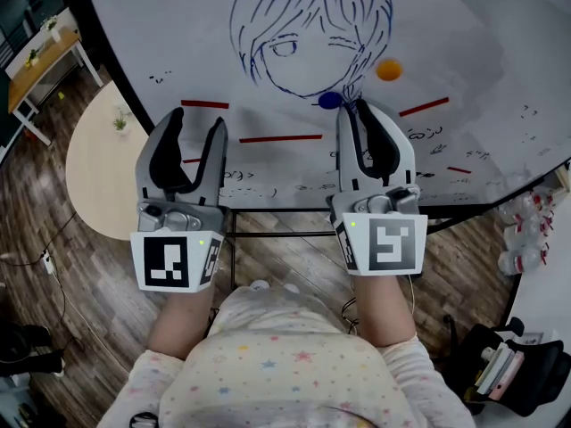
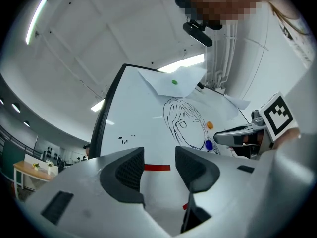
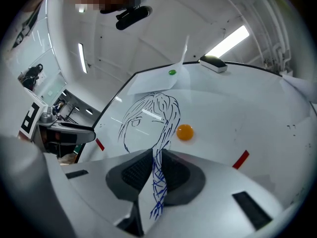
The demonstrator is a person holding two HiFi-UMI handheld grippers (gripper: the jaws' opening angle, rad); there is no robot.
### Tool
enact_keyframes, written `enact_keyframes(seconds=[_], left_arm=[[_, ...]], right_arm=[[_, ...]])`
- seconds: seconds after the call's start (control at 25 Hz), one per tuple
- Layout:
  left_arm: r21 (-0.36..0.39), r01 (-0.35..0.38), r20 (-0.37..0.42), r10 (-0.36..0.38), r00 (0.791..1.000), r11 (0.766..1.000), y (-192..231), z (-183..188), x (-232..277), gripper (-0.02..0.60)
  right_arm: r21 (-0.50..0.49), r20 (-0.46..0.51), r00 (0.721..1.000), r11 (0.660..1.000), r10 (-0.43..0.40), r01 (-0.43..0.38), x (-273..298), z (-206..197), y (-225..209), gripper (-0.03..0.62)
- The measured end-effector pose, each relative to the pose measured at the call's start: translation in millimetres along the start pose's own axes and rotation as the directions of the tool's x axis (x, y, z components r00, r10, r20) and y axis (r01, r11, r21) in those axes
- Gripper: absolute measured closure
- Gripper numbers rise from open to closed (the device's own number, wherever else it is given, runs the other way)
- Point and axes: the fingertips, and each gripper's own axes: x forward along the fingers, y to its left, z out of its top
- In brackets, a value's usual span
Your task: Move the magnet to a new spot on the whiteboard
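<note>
A whiteboard carries a blue line drawing of a face. A round blue magnet sticks to it under the drawn chin, and an orange magnet sits up and to the right. My right gripper points at the board with its tips just right of the blue magnet. Its jaws stand almost together, and only the drawn braid shows in the slit. The blue magnet lies beside that tip, not between the jaws. My left gripper is open and holds nothing.
Red strips lie across the board's lower part. A green magnet pins a paper sheet at the top, near an eraser. A round beige table stands at the left, bottles and a bag at the right.
</note>
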Motion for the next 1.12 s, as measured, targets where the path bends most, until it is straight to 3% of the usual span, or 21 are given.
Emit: enact_keyframes(seconds=[0.24, 0.4, 0.48, 0.64, 1.12], left_arm=[[0.022, 0.052, 0.014, -0.052, 0.999, 0.998, -12, 2, 3, 0.505], [0.045, 0.091, 0.030, -0.093, 0.995, 0.995, -24, 6, 5, 0.543], [0.032, 0.104, 0.039, -0.106, 0.994, 0.994, -27, 7, 7, 0.549], [0.018, 0.116, 0.050, -0.117, 0.992, 0.993, -31, 10, 12, 0.551], [-0.021, 0.157, 0.027, -0.156, 0.987, 0.987, -48, 6, 19, 0.552]], right_arm=[[0.021, 0.016, 1.000, 1.000, -0.015, 0.014, -4, 0, -8, 0.574], [0.072, 0.034, 0.998, 0.997, -0.044, 0.041, -13, -10, -18, 0.591], [0.078, 0.042, 0.998, 0.996, -0.046, 0.043, -15, -11, -21, 0.594], [-0.036, 0.024, 0.999, 0.998, -0.045, 0.046, -13, 5, -21, 0.594], [0.016, 0.014, 0.998, 0.998, -0.063, 0.063, -29, 0, -42, 0.594]])
